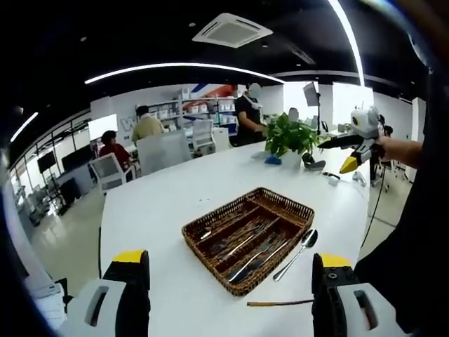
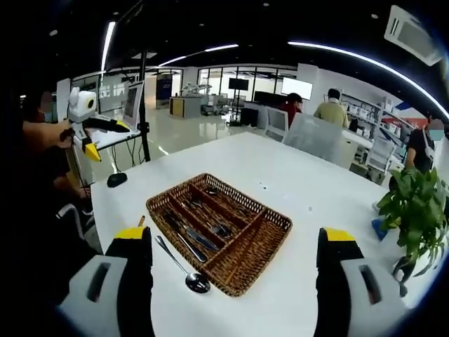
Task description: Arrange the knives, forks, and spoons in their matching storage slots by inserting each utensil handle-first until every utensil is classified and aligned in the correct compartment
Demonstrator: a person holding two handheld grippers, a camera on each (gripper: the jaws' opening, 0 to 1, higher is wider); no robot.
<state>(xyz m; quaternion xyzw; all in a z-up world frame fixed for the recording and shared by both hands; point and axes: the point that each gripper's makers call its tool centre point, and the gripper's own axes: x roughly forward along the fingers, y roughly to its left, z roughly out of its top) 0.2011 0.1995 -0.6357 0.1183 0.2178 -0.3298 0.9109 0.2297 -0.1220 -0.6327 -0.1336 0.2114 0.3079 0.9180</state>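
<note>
A brown wicker cutlery basket point(image 1: 280, 203) sits mid-table, its long slots holding forks and other utensils. One silver spoon point(image 1: 298, 253) lies on the table just outside the basket's long side. My left gripper point(image 1: 230, 258) hangs open above the table's near edge, jaws wide apart, holding nothing. In the right gripper view the basket point(image 2: 256, 242) lies ahead with the spoon point(image 2: 184, 267) beside it, near my left-hand jaw. My right gripper point(image 2: 235, 234) is open and holds nothing. Each gripper appears in the other's view, held up off the table: right point(image 1: 354, 147), left point(image 2: 91, 130).
A thin brown stick point(image 1: 280, 303) lies on the white table point(image 1: 175, 203) near the spoon. A potted plant point(image 1: 287, 137) stands at the table's far end, also seen as the plant point(image 2: 414, 203). A small black object point(image 2: 117, 179) rests by the edge. People and chairs sit beyond the table.
</note>
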